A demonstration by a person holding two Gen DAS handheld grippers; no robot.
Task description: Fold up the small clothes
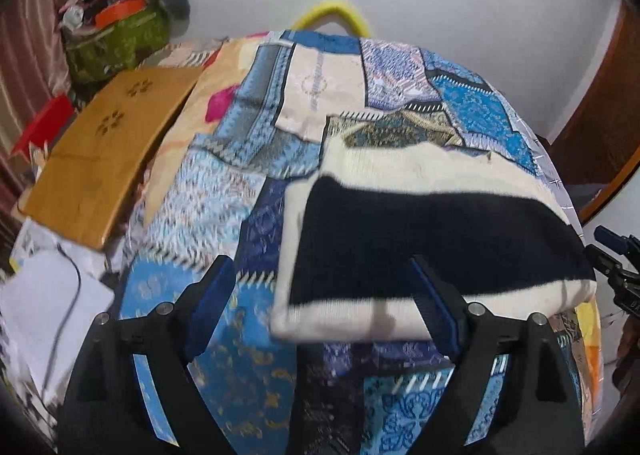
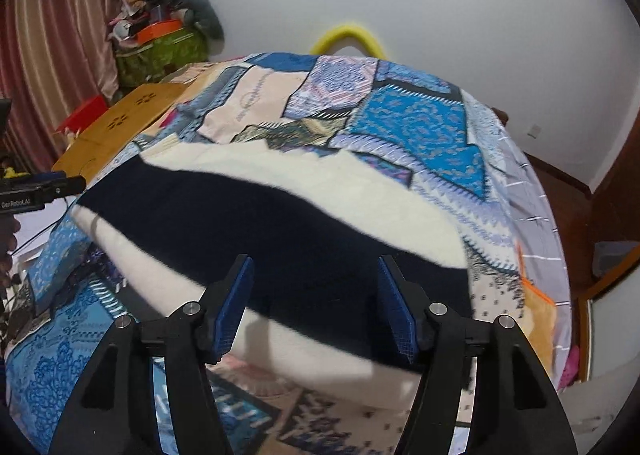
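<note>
The cream-and-navy knit garment lies flat on the bed's patchwork bedspread, toward the near right part of the bed, with its broad dark band running across it between cream strips. It already looks squared into a rectangle, so I judge that at least one fold is in and that it has been laid flat so the next edge can be picked up cleanly.

My right gripper hangs over the garment's near edge with its jaws wide apart and nothing between the blue pads; I read that as lined up to pinch the near hem. My left gripper sits off the garment's left near corner, also spread wide and empty, its right pad over the cream border. Whether that pad touches the cloth I cannot tell, since the left view is smeared by motion.

Further out, a wooden board lies along the far left side of the bed, with white papers and a dark cable nearer on the left. A green bag heaped with clutter stands in the far left corner by the curtain, and a yellow loop shows behind the bed against the wall. None of these crowds the garment; only the bedspread's own wrinkles lie beneath the fold.
</note>
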